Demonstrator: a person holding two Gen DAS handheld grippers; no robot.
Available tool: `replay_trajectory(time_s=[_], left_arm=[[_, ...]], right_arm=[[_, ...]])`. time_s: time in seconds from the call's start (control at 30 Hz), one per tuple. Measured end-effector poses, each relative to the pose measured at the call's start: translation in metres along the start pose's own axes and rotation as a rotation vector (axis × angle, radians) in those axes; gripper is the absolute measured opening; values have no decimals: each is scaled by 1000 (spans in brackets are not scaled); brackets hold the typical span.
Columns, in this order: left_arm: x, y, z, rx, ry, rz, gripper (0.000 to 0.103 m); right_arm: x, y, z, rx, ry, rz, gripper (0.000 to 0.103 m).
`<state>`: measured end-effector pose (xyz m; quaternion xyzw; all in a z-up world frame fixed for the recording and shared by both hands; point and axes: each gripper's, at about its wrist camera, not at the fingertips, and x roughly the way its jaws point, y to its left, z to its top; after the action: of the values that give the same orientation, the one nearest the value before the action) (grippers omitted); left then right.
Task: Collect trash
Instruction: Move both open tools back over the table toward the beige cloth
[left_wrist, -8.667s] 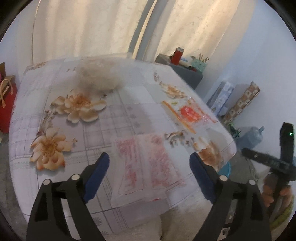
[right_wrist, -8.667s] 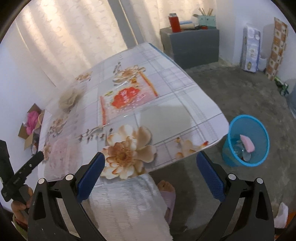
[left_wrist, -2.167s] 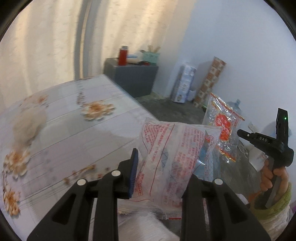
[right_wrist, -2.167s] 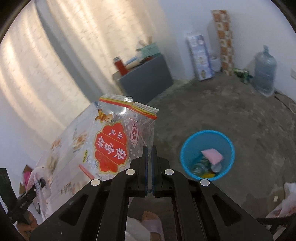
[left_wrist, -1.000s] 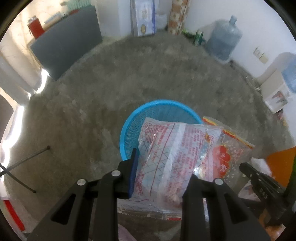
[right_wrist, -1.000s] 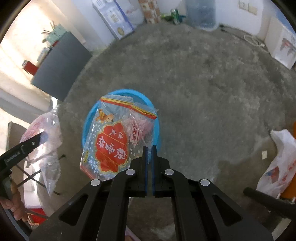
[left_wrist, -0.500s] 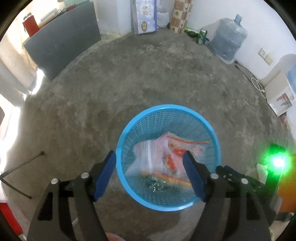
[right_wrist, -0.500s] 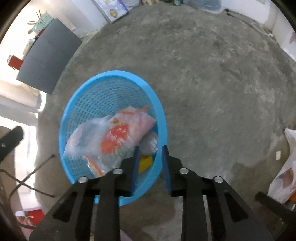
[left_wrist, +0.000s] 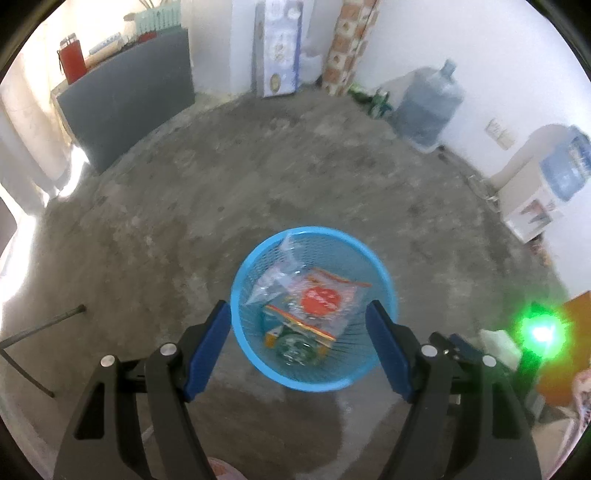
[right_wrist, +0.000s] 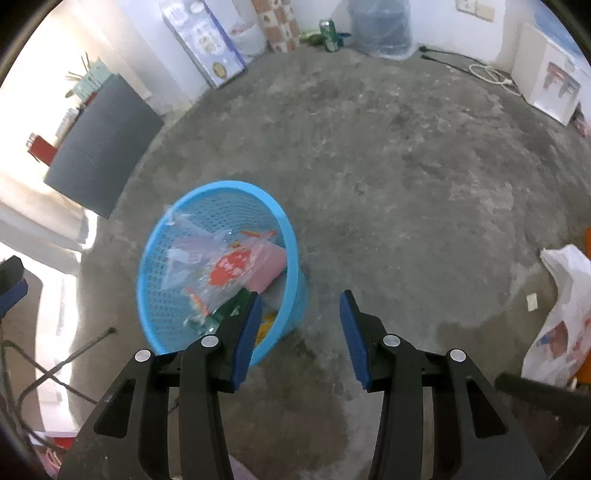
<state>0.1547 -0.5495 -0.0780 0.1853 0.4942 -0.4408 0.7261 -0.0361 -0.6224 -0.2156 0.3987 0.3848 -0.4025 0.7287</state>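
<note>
Left wrist view: you're holding the left gripper (left_wrist: 299, 334) open w/ nothing btwn jaws, above the blue basket (left_wrist: 384, 273). Right gripper (right_wrist: 301, 321) is opening, empty; red-print bag (right_wrist: 229, 271) is lying inside.

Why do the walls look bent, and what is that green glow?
Both views come through fisheye lenses, so straight walls curve toward the dark round edges. In the left wrist view a green light flares into a blurry halo; in the right wrist view daylight washes out the left side.

Bare grey concrete floor (left_wrist: 258, 192), with a darker damp patch at the near edge. Standing on it: blue basket (left_wrist: 384, 280), water jug (left_wrist: 428, 107) by the wall, grey cabinet (left_wrist: 125, 110), white plastic bag (right_wrist: 561, 317).
</note>
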Motion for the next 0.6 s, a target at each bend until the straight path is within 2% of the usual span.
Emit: replay_trajectory(time_s=[0.17,0.3,0.43,0.6], left_arm=[[-71,-7,-25,30,-75,-58,80],[-128,0,-58,37,-136,-103,84],[-180,26,-99,13,-177,-110,85],[-240,80,-154,-115,-265,-66,87]], right_arm=[[-42,-6,-24,3,-15,40,56],[-71,-4,-44,-16,-1,84,63],[-100,6,-57,-38,-5,138,70],[-131,34,-56,-98,-29,194,76]])
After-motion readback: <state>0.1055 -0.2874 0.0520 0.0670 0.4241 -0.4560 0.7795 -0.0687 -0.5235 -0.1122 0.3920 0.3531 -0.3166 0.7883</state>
